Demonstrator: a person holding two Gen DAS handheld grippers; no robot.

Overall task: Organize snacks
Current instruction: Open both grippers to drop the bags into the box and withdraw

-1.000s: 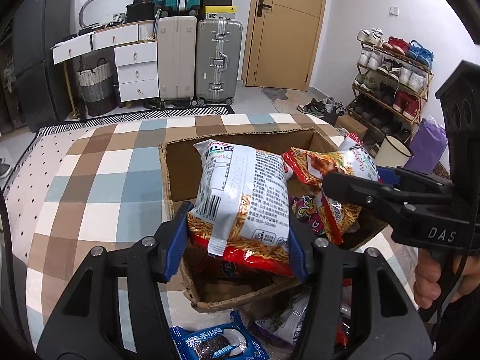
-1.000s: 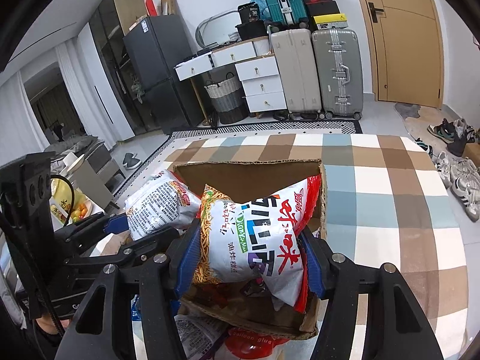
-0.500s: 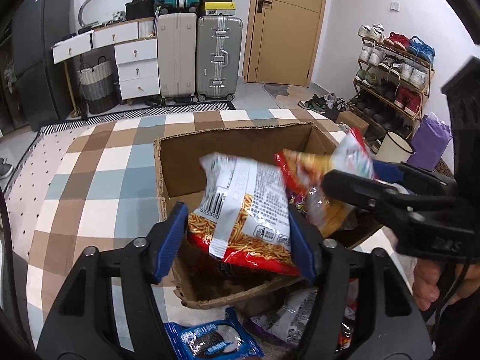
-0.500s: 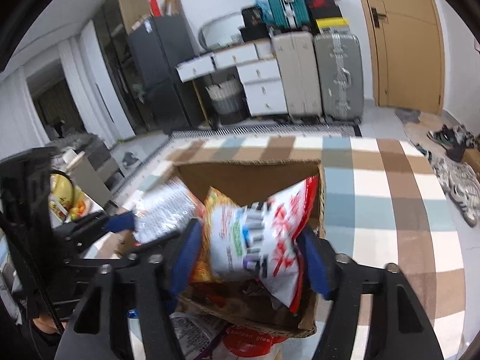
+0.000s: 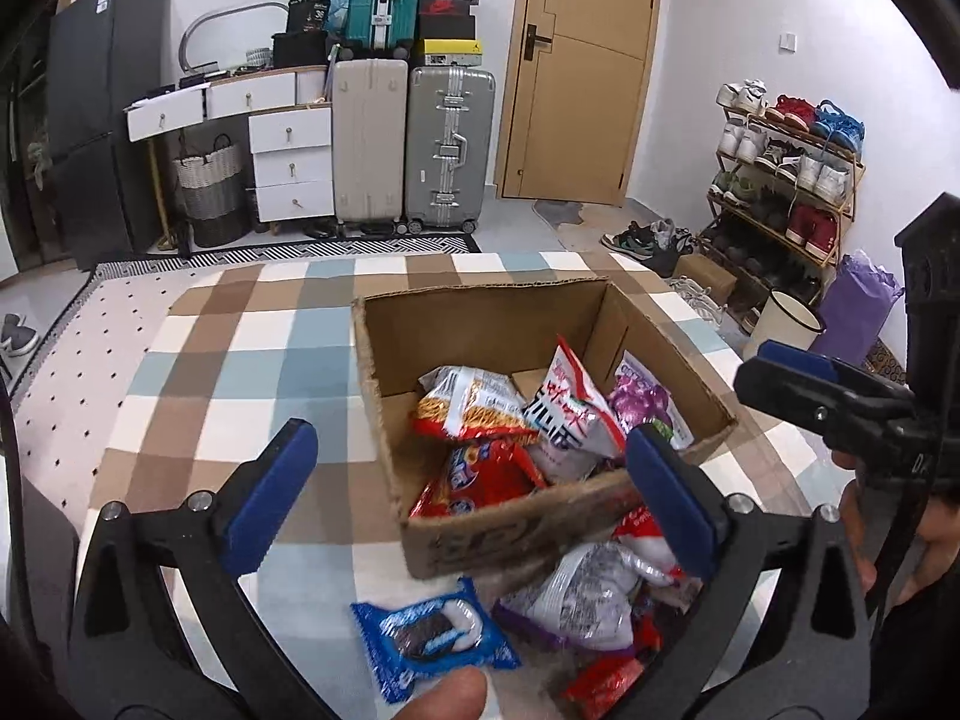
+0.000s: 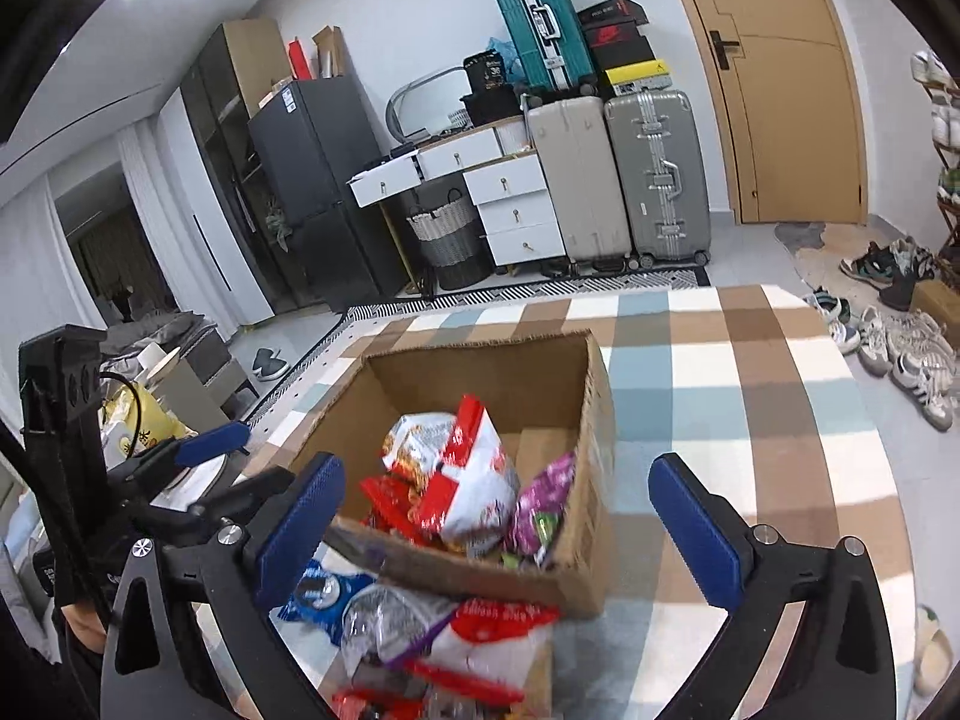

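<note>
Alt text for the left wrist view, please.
The open left gripper hangs empty over a cardboard box of snack bags on a checked cloth. More snacks, including a blue packet, lie before the box.

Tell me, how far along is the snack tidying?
Partly done. Several snack bags, among them an orange noodle-snack bag and a red-and-white bag, lie in the cardboard box. Nothing is in hand: the left gripper and right gripper have just been opening and stand empty. Left: the blue cookie packet and a pile of packets outside the box.
</note>
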